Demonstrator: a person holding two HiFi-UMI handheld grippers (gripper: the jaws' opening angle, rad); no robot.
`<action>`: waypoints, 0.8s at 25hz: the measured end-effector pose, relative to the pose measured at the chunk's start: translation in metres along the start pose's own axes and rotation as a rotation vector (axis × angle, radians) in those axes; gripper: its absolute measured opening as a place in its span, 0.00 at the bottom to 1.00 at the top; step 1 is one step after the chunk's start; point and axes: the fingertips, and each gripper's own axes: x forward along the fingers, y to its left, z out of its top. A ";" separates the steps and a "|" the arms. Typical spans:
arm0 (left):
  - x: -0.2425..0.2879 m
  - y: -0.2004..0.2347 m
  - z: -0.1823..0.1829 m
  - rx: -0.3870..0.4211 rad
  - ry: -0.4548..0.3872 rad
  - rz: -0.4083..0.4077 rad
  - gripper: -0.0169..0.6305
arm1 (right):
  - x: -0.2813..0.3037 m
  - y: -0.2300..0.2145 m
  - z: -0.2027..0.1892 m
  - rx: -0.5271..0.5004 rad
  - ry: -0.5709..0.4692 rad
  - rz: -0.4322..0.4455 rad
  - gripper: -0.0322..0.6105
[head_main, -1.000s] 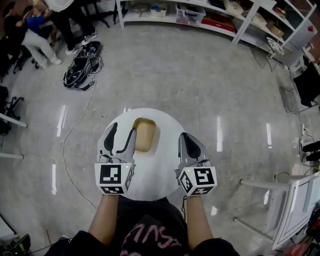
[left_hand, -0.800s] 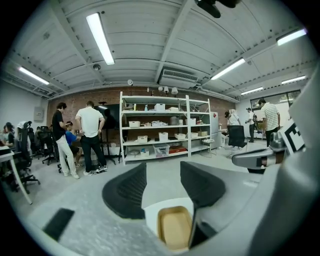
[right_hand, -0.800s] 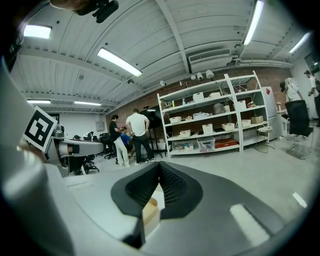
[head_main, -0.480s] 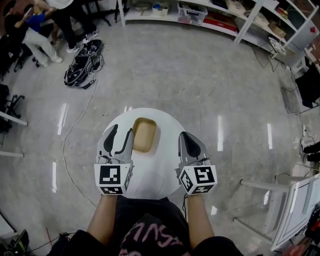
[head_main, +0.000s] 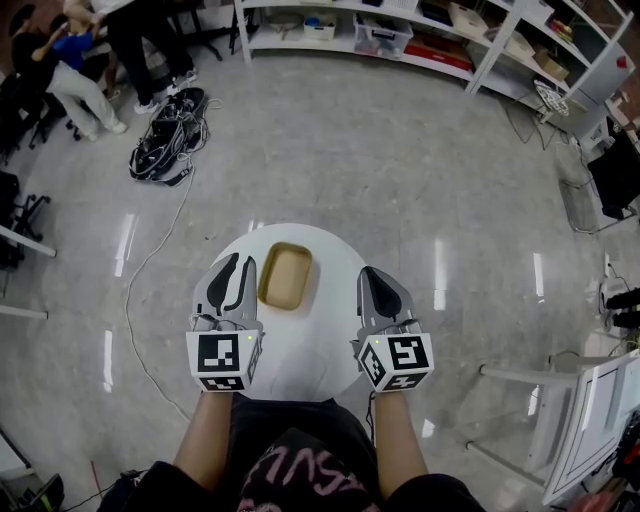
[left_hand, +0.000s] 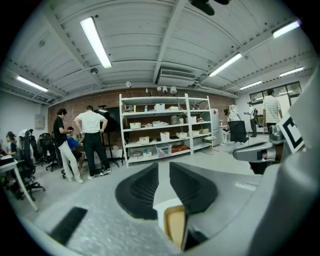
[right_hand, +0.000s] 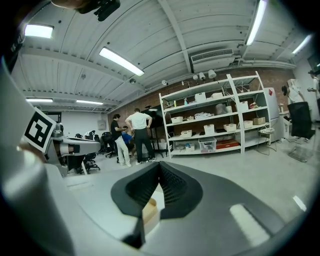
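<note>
Both forearms reach forward side by side over the near edge of the round, smooth white table (head_main: 300, 348). The left gripper (head_main: 240, 266) points far, its ribbed black jaws a narrow slit apart with nothing between them. The right gripper (head_main: 372, 274) has its jaws pressed together, empty. A shallow tan tray (head_main: 286, 277), a rounded rectangle, lies on the table just right of the left gripper and apart from the right one.
</note>
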 end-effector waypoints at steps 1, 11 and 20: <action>-0.001 0.001 0.001 -0.001 -0.004 0.006 0.11 | -0.001 0.000 0.000 -0.001 -0.002 -0.001 0.06; -0.009 0.007 0.006 -0.003 -0.024 0.032 0.02 | -0.006 0.001 0.009 -0.016 -0.020 0.002 0.06; -0.018 0.017 0.013 -0.011 -0.039 0.041 0.02 | -0.006 0.014 0.018 -0.039 -0.027 0.015 0.06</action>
